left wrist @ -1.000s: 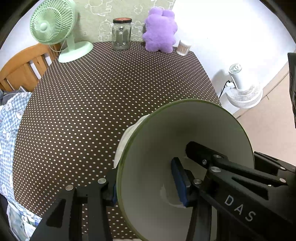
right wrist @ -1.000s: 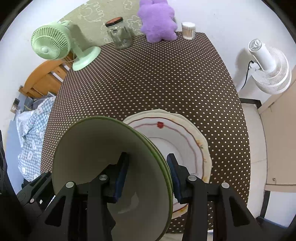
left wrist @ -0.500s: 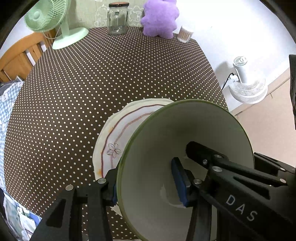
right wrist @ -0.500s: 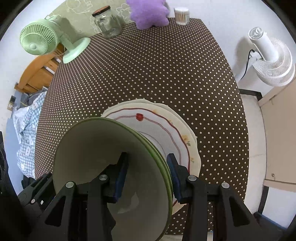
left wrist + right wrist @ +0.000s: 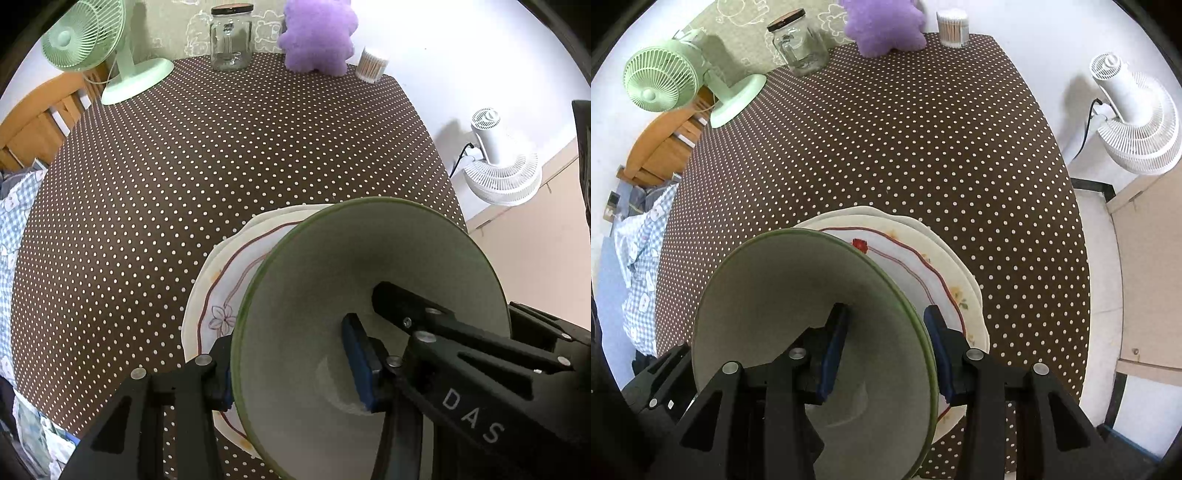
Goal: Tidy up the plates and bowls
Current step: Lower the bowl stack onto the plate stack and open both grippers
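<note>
Stacking step, by my reading: left gripper (image 5: 291, 373) and right gripper (image 5: 882, 354) each clamp opposite rims of one green bowl (image 5: 798, 314), held above stacked floral plates (image 5: 945, 266) on polka-dot tablecloth (image 5: 886, 140); next, lower it level, then release.

green bowl (image 5: 369, 280) | tilted, rim clamped both sides | over stacked cream plates (image 5: 934, 258)
</note>
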A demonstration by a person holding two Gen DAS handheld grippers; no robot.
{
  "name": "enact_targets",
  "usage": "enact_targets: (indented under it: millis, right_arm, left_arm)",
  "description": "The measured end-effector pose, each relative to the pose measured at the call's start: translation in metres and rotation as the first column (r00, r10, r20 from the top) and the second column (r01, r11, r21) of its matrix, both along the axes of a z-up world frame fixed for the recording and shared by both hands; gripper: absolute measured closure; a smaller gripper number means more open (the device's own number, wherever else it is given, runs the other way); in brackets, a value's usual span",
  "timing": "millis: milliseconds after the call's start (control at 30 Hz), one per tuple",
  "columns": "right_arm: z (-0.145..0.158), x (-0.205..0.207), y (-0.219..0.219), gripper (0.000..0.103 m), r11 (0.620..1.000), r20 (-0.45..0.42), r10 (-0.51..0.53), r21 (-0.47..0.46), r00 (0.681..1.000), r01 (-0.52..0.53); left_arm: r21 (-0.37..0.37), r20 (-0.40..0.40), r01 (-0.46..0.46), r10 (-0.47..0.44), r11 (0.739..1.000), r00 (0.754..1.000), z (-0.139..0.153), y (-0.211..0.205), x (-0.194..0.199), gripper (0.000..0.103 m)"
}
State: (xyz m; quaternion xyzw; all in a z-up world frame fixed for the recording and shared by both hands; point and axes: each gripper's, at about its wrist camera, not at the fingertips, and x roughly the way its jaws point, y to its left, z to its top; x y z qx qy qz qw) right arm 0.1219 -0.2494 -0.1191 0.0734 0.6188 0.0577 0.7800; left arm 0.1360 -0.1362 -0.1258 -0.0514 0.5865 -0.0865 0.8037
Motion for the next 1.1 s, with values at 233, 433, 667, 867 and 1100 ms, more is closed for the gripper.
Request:
enact_targets:
  millis: [233, 433, 667, 867, 1100]
  right_arm:
    - [-0.001, -0.004, -0.002, 0.055, 1.0, 0.002, 0.003, 0.021, 1.0, -0.003]
    - [0.006, -0.012, 0.001, 0.053, 1.0, 0.036, 0.018, -0.017, 0.999, -0.017]
    - [0.029, -0.027, 0.0, 0.027, 0.992, 0.126, -0.058, -0.108, 0.99, 0.072]
    - [0.052, -0.043, 0.012, 0.027, 0.977, 0.227, -0.109, -0.154, 0.968, 0.146]
    - [0.082, -0.073, 0.054, 0.027, 0.967, 0.37, -0.127, -0.158, 0.92, 0.198]
  left_arm:
    - [0.003, -0.006, 0.006, -0.006, 1.0, 1.0, -0.001, 0.001, -0.003, 0.048]
    - [0.04, 0.006, -0.02, 0.02, 0.999, 1.0, 0.002, 0.002, -0.012, 0.029]
    - [0.061, 0.094, 0.019, -0.025, 0.998, 0.995, 0.025, 0.008, -0.021, 0.019]
    - [0.064, 0.195, 0.074, -0.085, 0.995, 0.977, 0.044, 0.022, -0.03, 0.019]
    - [0.066, 0.315, 0.067, -0.084, 0.996, 0.945, 0.067, 0.065, -0.045, 0.018]
